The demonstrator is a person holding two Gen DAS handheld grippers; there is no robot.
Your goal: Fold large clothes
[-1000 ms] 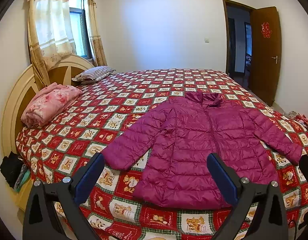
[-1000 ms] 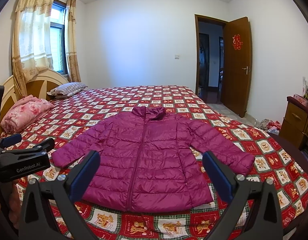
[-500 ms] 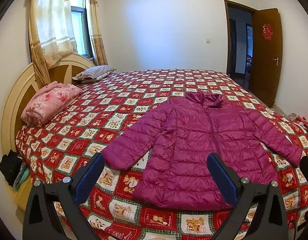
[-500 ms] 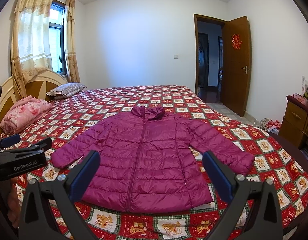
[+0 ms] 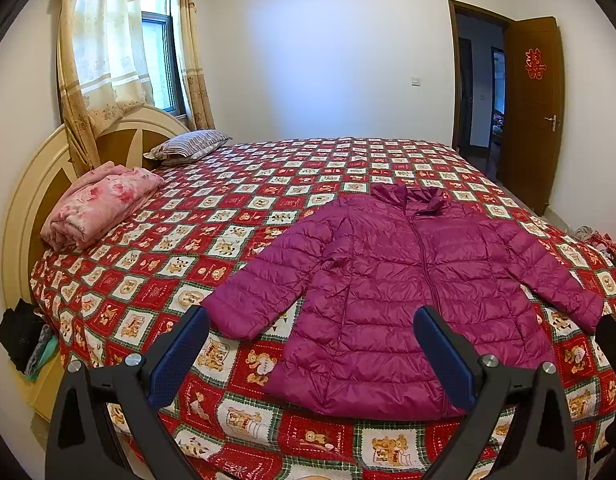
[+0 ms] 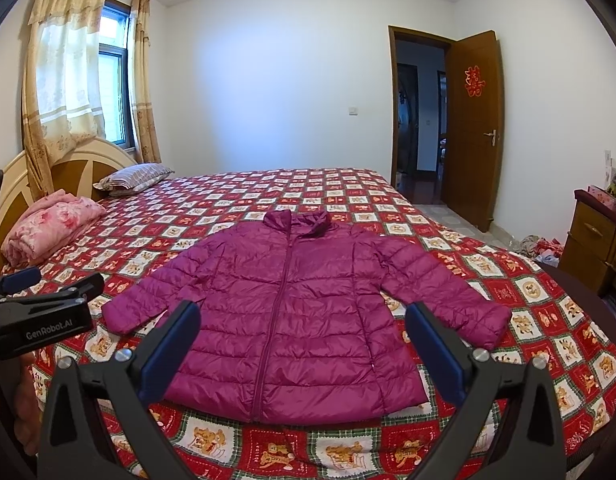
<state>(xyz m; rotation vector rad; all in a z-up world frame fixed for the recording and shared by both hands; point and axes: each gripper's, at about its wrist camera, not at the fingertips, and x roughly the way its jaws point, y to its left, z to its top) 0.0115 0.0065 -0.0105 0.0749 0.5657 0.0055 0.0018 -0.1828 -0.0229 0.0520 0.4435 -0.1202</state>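
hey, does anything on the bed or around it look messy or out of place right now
Nothing odd on the bed: the purple jacket lies flat, zipped, sleeves spread. Off the bed, clothes lie heaped on the floor beside the dresser, and dark clothes hang bunched by the headboard corner.

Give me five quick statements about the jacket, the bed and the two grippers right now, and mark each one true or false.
1. The purple jacket lies flat and zipped on the bed. True.
2. Both sleeves are folded across the chest. False: they spread out to the sides.
3. The left gripper is open and holds nothing. True.
4. The right gripper is clamped on the hem. False: its jaws are apart, short of the jacket.
5. The pink blanket lies on top of the jacket. False: it sits folded near the headboard, well apart.
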